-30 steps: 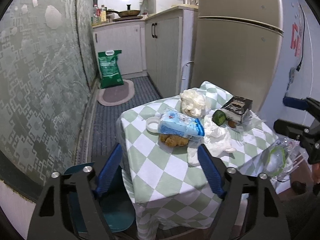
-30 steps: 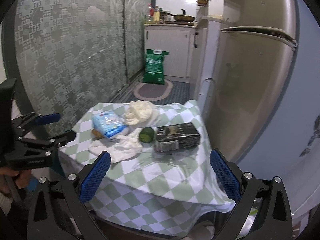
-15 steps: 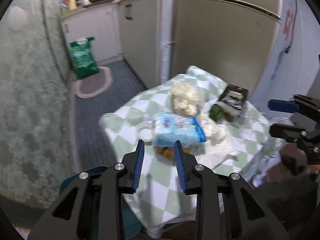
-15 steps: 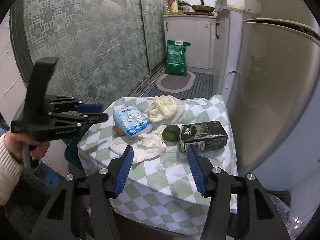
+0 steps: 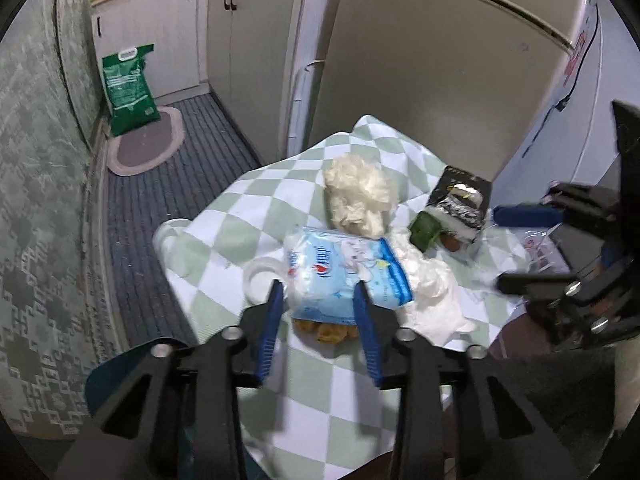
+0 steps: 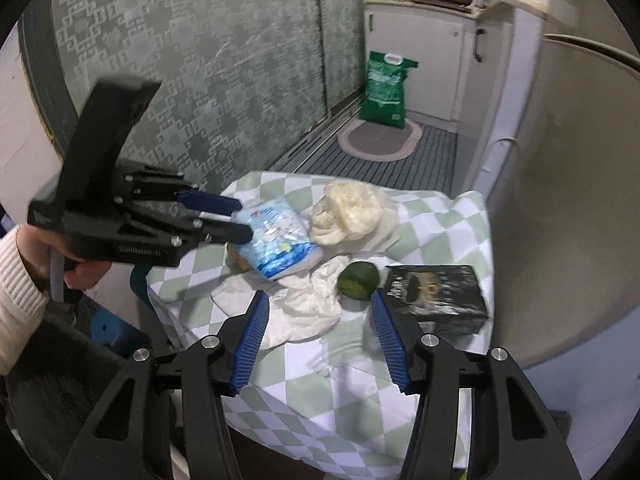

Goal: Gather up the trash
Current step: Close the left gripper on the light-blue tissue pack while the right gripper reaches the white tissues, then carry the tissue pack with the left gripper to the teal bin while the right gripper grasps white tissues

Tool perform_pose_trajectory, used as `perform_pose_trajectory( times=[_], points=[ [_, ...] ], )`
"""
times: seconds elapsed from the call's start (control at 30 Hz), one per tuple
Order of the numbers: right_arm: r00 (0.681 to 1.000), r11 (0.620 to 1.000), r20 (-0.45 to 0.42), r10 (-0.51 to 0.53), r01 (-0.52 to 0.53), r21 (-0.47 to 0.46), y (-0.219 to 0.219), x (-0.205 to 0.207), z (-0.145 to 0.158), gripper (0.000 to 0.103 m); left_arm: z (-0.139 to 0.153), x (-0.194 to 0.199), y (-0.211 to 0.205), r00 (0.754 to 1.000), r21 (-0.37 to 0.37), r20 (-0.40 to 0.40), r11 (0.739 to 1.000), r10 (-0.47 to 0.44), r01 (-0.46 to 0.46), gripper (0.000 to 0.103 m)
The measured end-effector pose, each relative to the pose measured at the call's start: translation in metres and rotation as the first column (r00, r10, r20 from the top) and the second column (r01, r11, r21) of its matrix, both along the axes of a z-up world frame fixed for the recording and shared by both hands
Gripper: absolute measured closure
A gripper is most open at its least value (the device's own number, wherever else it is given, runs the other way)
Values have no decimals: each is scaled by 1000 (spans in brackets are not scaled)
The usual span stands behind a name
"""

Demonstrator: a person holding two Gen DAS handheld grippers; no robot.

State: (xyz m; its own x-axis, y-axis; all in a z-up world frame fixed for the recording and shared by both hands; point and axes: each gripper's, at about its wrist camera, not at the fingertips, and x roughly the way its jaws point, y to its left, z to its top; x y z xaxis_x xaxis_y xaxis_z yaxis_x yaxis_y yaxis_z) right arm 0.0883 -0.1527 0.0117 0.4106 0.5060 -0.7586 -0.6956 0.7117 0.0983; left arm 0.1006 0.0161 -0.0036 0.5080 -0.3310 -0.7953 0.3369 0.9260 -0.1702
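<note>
Both grippers have just been closing, yet nothing is between their jaws. The left gripper (image 5: 319, 294) now hangs part-open just above the blue pack (image 5: 344, 270) on the table (image 5: 224, 240). The right gripper (image 6: 320, 306), half-open, faces the tissue (image 6: 308, 304) and green fruit (image 6: 358, 280). Collecting has not begun, I think.

The left gripper (image 5: 318, 300) points steeply down over the checked table (image 5: 224, 240), its blue fingers (image 5: 269, 330) partly apart; the jaws have just been closing. In the left wrist view the tips seem to flank the near end of the blue packet (image 5: 344, 266) on that table, though contact cannot be told. A hand (image 6: 60, 258) in a cream knitted sleeve (image 6: 16, 288) grips its handle at the table's left edge. The right gripper (image 6: 316, 306) hangs tilted down above the table's near side, jaws half apart and just closing, nothing between them.
</note>
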Motion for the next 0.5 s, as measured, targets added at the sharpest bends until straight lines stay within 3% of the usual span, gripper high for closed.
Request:
perform_pose_trajectory(
  times=[0.07, 0.3, 0.5],
  points=[
    [1000, 1000, -13, 16, -16, -18, 7, 1, -8, 63, 0, 0, -1, 1000, 18, 4, 1000, 0, 0, 77],
    [999, 998, -8, 44, -45, -53, 23, -4, -20, 63, -1, 2, 5, 1000, 6, -3, 999, 31, -31, 95],
    [999, 990, 26, 45, -41, -134, 41, 0, -31, 80, 0, -1, 3, 999, 13, 14, 999, 35, -35, 98]
  ],
)
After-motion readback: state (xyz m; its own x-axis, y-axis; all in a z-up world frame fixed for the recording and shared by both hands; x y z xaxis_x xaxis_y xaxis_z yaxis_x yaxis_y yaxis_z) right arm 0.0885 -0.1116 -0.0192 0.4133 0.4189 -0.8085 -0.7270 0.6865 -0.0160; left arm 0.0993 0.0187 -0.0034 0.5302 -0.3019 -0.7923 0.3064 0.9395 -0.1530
